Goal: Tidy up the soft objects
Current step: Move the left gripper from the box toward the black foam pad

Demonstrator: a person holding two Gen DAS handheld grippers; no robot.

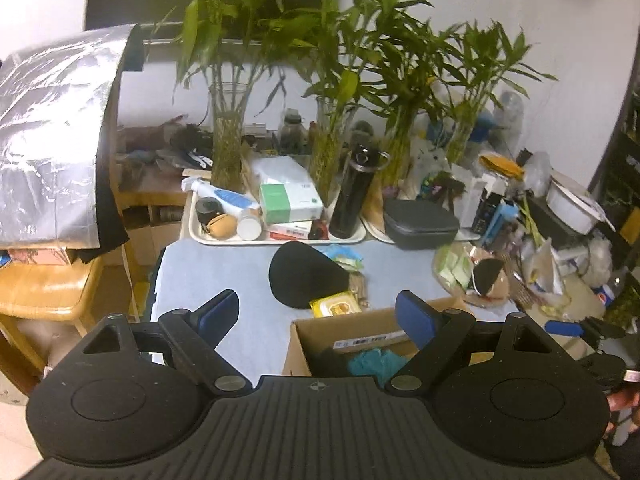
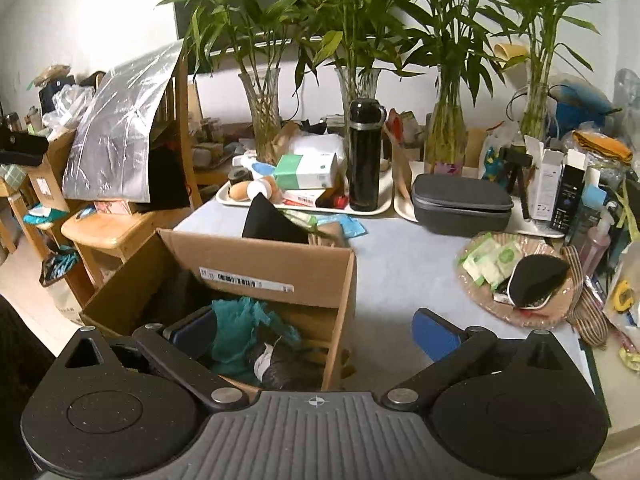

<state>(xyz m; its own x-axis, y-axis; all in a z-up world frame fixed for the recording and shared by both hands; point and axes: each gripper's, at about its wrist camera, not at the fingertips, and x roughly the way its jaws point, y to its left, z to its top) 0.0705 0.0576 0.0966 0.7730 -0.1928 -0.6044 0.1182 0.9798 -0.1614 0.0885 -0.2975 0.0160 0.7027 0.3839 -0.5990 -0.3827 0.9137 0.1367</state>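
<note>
Cardboard box (image 2: 276,268): matt brown, paper label. Teal cloth (image 2: 236,328) inside: soft, crumpled. Tabletop (image 2: 400,264): pale blue, smooth matt. Flask (image 2: 365,156): glossy black. Vases (image 2: 264,112): clear glass. Chair (image 2: 120,228): varnished wood.

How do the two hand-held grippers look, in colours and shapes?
The left hand-held gripper and the right hand-held gripper look alike: black angular fingers with blue pads, silver pivot screws, round black discs each side, and a ribbed grey body with a small crosshair mark.
</note>
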